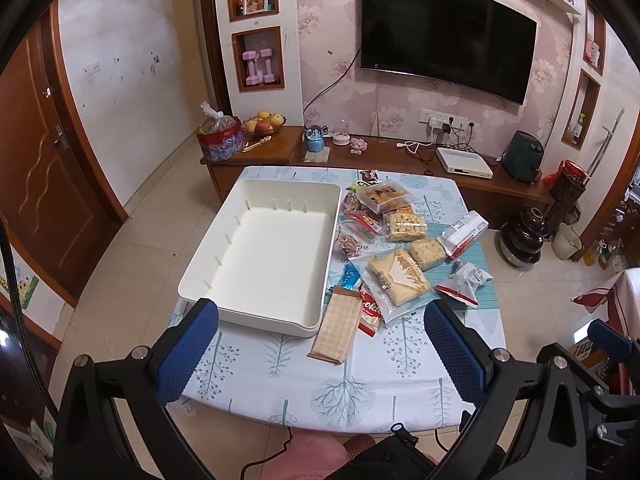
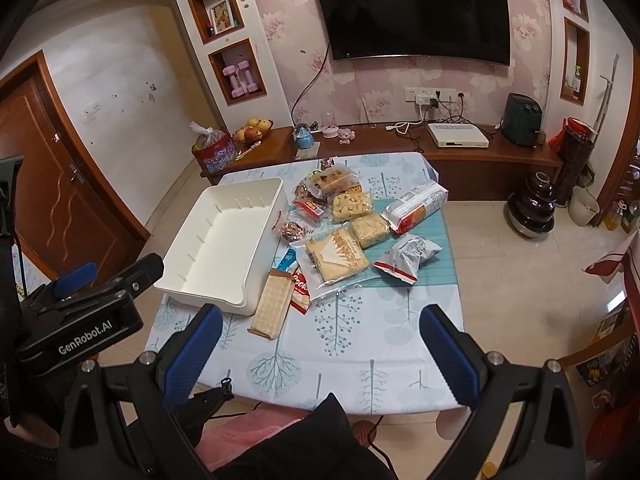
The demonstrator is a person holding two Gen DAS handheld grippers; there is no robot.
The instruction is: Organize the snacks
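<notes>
Living-room counter (image 1: 400,368) under a leaf-print cloth, snacks not yet sorted.

We hold the left hand-held gripper (image 1: 320,312) and the right hand-held gripper (image 2: 320,320) wide apart and empty at lower frame, apparently ready to begin. One white bin (image 1: 272,240) lies empty at centre-left, presumably for sorting; roughly a dozen snack packets (image 1: 400,276) are heaped just beside it at centre, one long wafer pack (image 1: 336,328) nearest us.
</notes>
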